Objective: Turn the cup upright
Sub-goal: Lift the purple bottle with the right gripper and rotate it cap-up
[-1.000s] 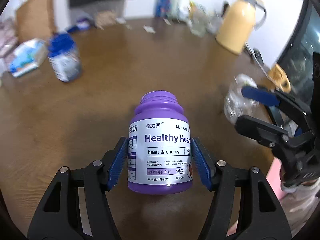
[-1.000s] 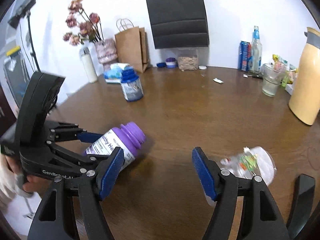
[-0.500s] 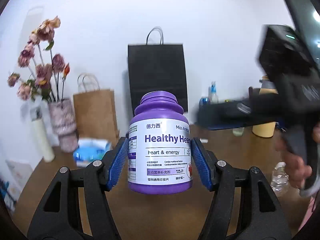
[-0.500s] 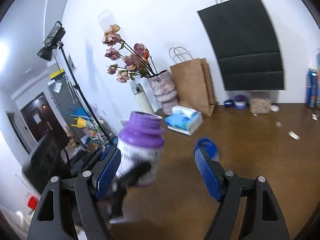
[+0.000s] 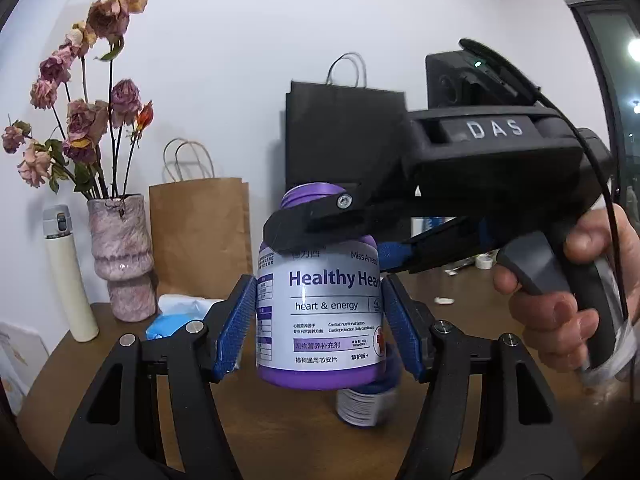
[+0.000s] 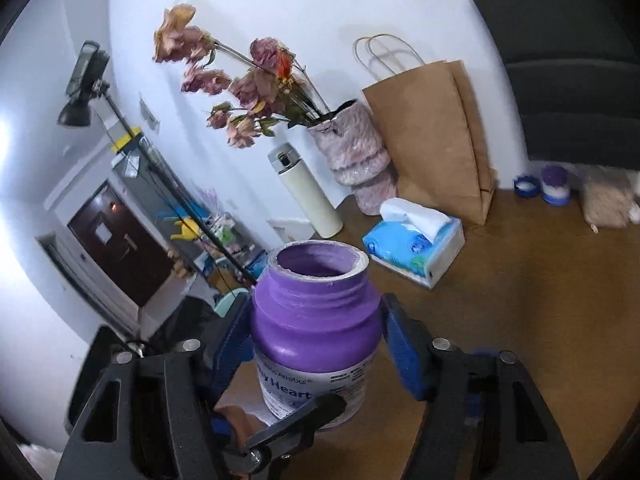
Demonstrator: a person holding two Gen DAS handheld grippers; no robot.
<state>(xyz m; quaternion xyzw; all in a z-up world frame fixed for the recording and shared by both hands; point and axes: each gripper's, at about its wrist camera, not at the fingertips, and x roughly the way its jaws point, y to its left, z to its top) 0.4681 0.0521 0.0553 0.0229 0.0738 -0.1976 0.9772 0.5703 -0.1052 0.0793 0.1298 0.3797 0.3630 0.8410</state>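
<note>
An open purple bottle (image 5: 320,312) with a white "Healthy Heart" label stands upright, mouth up, held above the brown table (image 5: 280,432). My left gripper (image 5: 320,324) is shut on its lower body. My right gripper (image 6: 316,340) reaches in from the right, its blue pads on either side of the bottle's purple shoulder (image 6: 316,316). I cannot tell whether those pads press the bottle. In the left wrist view a right finger (image 5: 312,220) crosses the bottle's neck.
A pink vase of dried roses (image 5: 120,252), a cream flask (image 5: 70,276), a brown paper bag (image 5: 200,236) and a black bag (image 5: 344,136) stand at the back. A blue tissue box (image 6: 416,244) lies near them. A blue-capped jar (image 5: 364,404) stands below the bottle.
My left gripper lifted the bottle from lying on the table and turned it upright. My right gripper moved in from the open table and came around the bottle's shoulder.
</note>
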